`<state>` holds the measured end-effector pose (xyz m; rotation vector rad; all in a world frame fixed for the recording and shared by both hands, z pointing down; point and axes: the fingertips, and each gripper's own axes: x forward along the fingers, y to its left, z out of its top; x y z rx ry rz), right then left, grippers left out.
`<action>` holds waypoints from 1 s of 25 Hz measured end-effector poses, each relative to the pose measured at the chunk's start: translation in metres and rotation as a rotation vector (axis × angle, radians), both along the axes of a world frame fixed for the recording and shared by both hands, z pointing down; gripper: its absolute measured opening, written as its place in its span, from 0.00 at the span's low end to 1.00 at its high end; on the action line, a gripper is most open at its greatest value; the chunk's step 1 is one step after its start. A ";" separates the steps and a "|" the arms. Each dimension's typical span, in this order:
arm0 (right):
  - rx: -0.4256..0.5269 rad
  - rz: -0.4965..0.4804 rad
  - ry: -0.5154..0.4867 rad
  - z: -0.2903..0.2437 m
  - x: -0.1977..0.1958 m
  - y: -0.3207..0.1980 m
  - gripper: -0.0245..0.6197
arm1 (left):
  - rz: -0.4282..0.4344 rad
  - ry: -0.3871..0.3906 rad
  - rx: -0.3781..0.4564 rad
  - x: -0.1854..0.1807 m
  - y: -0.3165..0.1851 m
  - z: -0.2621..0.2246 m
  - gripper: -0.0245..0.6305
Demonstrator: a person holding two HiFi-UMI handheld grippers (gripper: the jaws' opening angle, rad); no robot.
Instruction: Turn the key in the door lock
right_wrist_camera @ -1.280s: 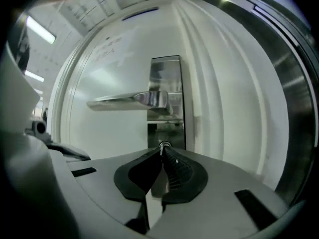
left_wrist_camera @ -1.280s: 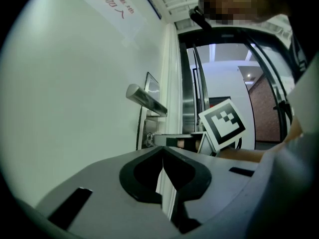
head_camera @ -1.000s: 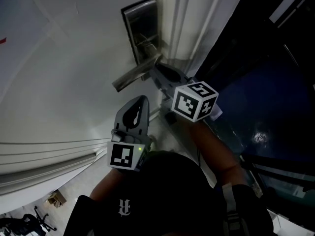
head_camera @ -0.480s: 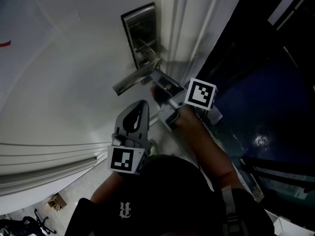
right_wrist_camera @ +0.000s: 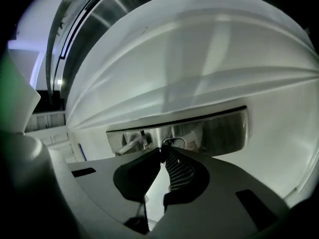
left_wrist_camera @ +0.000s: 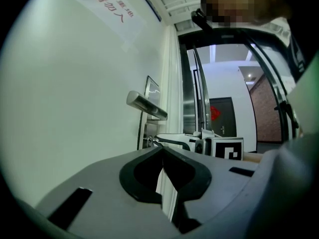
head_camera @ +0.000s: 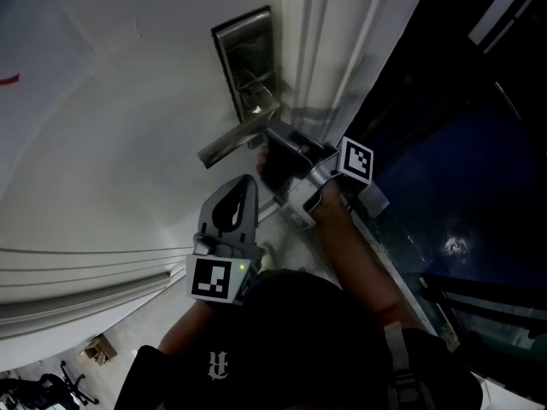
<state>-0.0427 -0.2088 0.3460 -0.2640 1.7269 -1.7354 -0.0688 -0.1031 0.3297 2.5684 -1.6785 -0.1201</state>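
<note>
Left gripper, right gripper: fingers together

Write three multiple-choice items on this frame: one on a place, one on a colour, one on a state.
1. Where do the right gripper's jaws stand?
A) at the lock plate, below the lever handle
B) on the floor
C) at the door's hinges

2. What colour is the lock plate?
A) red
B) silver
C) green

3. How do the left gripper's jaws stand?
A) wide apart
B) shut on the lever handle
C) together, with nothing between them

Answers:
1 A: the right gripper view shows its tips closed on the key at the plate.
2 B: it is bare brushed metal.
3 C: the left gripper view shows the tips touching, away from the door.
</note>
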 end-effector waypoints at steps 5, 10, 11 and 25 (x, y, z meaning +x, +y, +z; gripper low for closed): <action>0.009 -0.016 -0.049 0.000 0.000 0.000 0.08 | -0.005 0.003 -0.009 0.001 -0.003 0.001 0.05; 0.033 -0.016 -0.072 -0.002 0.000 0.000 0.09 | 0.002 0.003 -0.014 0.004 -0.003 0.003 0.05; 0.039 -0.015 -0.075 -0.003 0.000 0.000 0.09 | 0.001 0.007 -0.012 0.005 -0.004 0.002 0.05; 0.096 0.063 0.055 0.004 0.027 0.010 0.10 | 0.009 0.008 -0.025 0.015 0.000 0.005 0.05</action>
